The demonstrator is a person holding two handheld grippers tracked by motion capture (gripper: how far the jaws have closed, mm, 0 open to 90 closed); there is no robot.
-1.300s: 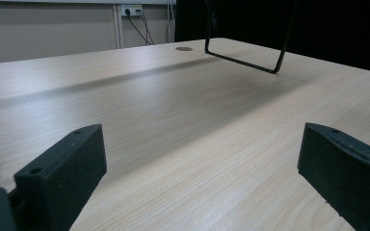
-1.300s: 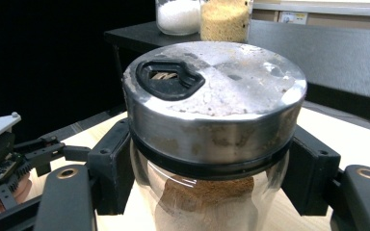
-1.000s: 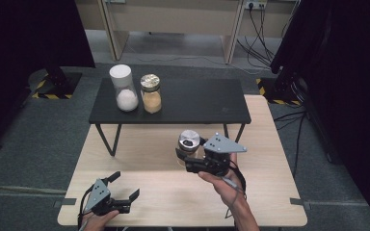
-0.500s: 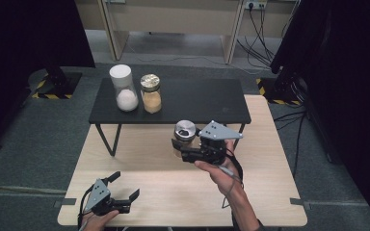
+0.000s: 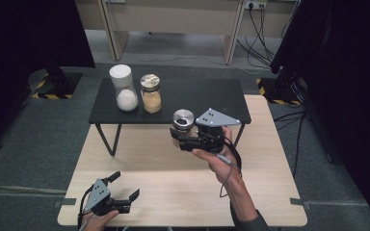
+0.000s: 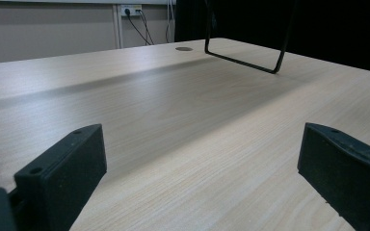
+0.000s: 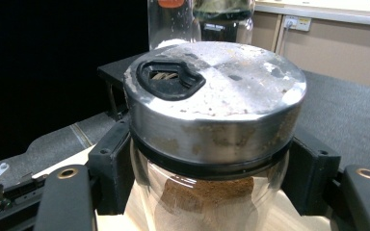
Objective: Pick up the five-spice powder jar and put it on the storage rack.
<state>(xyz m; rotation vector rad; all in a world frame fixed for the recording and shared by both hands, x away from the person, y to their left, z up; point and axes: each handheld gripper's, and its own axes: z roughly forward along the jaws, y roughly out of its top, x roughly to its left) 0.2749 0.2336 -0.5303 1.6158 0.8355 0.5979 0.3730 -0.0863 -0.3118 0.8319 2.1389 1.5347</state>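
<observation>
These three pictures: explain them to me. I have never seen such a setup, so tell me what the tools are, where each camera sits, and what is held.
A person sits at a wooden table and holds a hand tool with two black jaws in each hand. The high view looks down from above. Each of the other two comes from a camera riding on one tool. The left gripper rests low near the table's front edge, its jaws open with nothing between them. The right gripper is shut on a glass jar of brown powder with a metal shaker lid, lifted above the table. On a small black side table stand a white-lidded jar and a gold-lidded jar.
</observation>
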